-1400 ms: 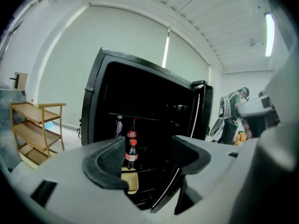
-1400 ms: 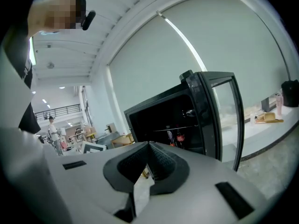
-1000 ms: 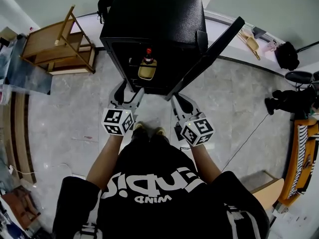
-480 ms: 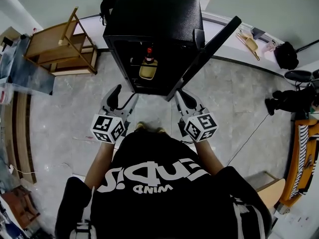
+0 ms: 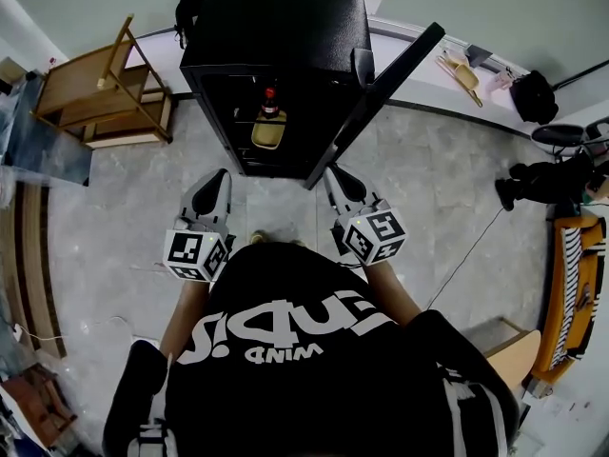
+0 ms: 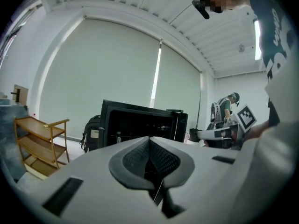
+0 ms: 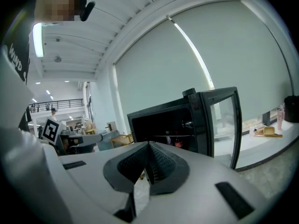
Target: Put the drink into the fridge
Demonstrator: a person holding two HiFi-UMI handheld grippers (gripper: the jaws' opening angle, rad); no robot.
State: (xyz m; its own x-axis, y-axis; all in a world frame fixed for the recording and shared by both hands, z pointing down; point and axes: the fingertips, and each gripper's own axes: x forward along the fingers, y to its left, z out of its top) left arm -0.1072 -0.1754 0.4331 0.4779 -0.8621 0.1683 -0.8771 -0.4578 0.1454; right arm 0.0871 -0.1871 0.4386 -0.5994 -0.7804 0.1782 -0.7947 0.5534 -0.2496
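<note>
Your left gripper (image 5: 211, 187) had drawn back from the mouth of the fridge (image 5: 276, 17) since the earlier frame, and its jaws had just been closing; they met pad to pad with nothing between them. Your right gripper (image 5: 341, 181) had barely shifted, and its jaws were likewise pressed together and empty. The drink (image 5: 269, 114), a red-capped bottle, stood upright on a shelf (image 5: 285, 144) inside the fridge, well apart from both grippers, so the placing itself looked done.

What remained, as far as I could judge, was shutting the door (image 5: 385, 93), which hung wide open on your right. To do that well, you probably wanted to:

- use the right gripper, which sat just beside the door's lower part, and keep its jaws together as a blunt pusher;
- press on the outer face near the free edge, not near the hinge, so the door swung easily;
- push steadily, since a slam could rock the upright drink on its shelf;
- keep the left gripper clear of the opening, so the door could not catch it.
</note>
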